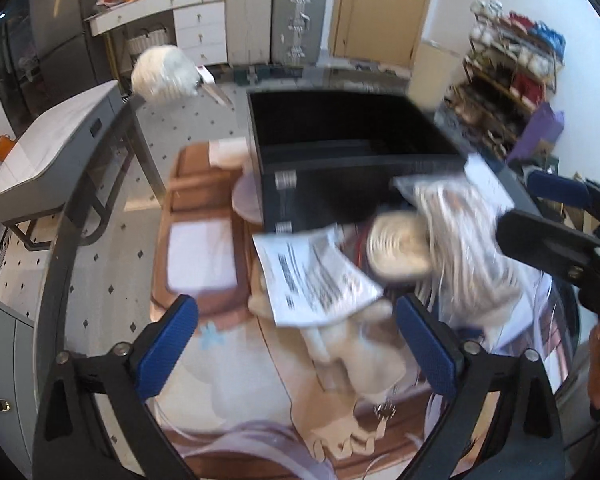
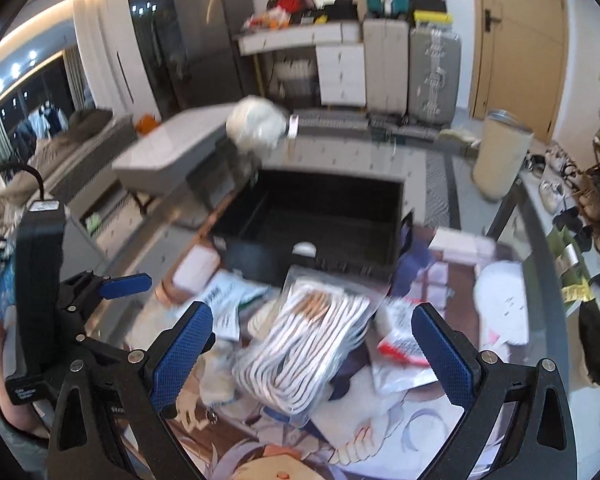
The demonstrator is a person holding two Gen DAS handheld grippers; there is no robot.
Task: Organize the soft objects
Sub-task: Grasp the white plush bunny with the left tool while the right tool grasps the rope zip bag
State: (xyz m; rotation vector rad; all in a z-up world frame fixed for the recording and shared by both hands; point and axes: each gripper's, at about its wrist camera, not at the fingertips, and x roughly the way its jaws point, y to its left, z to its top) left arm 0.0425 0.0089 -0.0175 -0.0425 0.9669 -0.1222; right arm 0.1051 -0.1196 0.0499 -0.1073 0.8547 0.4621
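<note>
Spread left claw [image 1: 296, 344] and right claw [image 2: 316, 356], blue knurled pads, above crinkly bagged white cords [image 2: 308, 344], boxy black bin [image 2: 320, 216].

Lived-in home, entry and living area: wooden door [image 2: 516, 40], upright suitcases [image 2: 410, 68], white drawer unit [image 2: 340, 76], tall grey refrigerator [image 2: 204, 40], shoe rack [image 1: 508, 64] crowded with footwear, diamond-patterned tiled floor [image 1: 100, 280], clothes hanging by dark window [image 2: 40, 120].

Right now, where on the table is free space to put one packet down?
The printed mat is bare between the left gripper fingers, below the paper sheet. Crowded: in front of the black box, around the bagged white cords.
</note>
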